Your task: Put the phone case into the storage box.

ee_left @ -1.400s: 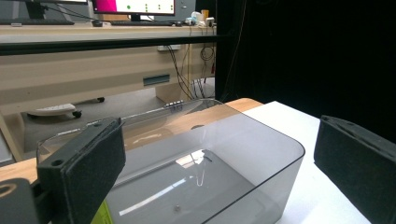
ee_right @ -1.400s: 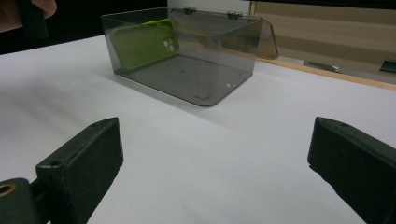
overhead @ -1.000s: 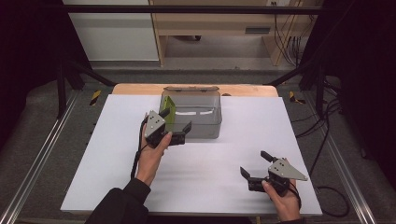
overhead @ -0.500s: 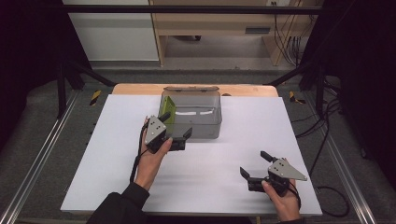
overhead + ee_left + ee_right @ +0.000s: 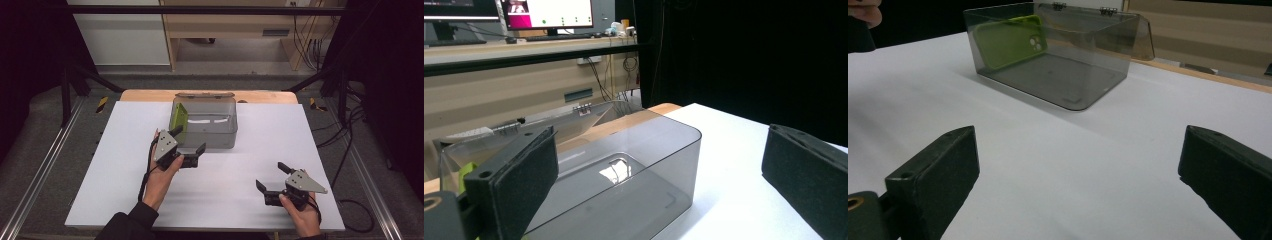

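A clear smoky-grey plastic box (image 5: 210, 131) stands at the back middle of the white table (image 5: 125, 185), its hinged lid open behind it. A lime-green phone case (image 5: 178, 119) leans upright against the box's left inner wall. My left gripper (image 5: 189, 141) is open just in front of the box's near-left corner, holding nothing. In the left gripper view the box (image 5: 624, 170) sits close between the wide jaws. My right gripper (image 5: 271, 176) rests open at the near right. In the right gripper view, box (image 5: 1063, 55) and case (image 5: 1008, 42) lie farther off.
A wooden strip (image 5: 150, 95) edges the table's far side, with a wooden desk (image 5: 235, 25) on the floor beyond. Metal rails (image 5: 45, 165) run along both sides. Cables (image 5: 345, 150) trail off the right edge. The other hand (image 5: 865, 12) shows at the right gripper view's top left.
My left gripper has drawn back a little from the box toward the near side, still open. The right gripper has stayed still.
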The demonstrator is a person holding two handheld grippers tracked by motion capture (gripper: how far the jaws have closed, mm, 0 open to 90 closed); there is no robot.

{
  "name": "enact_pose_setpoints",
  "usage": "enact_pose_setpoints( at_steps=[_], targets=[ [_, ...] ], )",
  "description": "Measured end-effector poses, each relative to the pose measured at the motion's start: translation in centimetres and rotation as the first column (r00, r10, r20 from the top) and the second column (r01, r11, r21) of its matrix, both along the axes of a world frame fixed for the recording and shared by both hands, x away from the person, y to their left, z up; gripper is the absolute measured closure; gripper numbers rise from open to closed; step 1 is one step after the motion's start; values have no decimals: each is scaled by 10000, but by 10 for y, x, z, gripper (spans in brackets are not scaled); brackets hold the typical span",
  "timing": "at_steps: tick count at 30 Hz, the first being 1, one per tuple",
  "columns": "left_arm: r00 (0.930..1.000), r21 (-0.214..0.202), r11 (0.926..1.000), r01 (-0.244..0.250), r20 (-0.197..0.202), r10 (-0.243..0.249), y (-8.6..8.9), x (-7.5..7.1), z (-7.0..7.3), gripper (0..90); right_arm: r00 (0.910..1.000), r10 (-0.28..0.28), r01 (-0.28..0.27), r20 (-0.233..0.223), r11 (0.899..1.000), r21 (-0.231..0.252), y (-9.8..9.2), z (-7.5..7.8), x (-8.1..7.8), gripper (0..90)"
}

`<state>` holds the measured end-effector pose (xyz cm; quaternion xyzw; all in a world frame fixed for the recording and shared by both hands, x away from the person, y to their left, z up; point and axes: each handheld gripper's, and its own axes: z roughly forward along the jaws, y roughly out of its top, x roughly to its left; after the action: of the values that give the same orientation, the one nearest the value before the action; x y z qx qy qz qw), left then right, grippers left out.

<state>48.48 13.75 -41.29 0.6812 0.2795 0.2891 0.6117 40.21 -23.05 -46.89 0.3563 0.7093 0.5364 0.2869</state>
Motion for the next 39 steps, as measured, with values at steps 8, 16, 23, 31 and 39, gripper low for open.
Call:
enact_pose_setpoints(
  at_steps=[8, 16, 23, 31, 39],
  targets=[
    [10000, -182, 9998, -7, 70, 8, 6, -2, 5, 14, 10000, 34, -34, 6, 10000, 3, 1, 0, 0, 29],
    [9998, -342, 9994, -73, 190, 80, 16, -5, 10, 11, 10000, 44, -44, 17, 10000, 4, 1, 0, 0, 29],
    [9995, -412, 9990, -193, 254, 204, 28, -7, 16, 10, 10000, 56, -56, 8, 10000, 7, 1, 0, 0, 28],
    [9992, -511, 9983, -283, 261, 297, 43, -11, 22, 8, 10000, 60, -60, 28, 10000, -2, 1, 0, 0, 27],
    [9985, -365, 9983, -445, 298, 456, 63, -15, 25, 6, 10000, 66, -66, 31, 10000, 4, 1, 1, 0, 27]
  ],
)
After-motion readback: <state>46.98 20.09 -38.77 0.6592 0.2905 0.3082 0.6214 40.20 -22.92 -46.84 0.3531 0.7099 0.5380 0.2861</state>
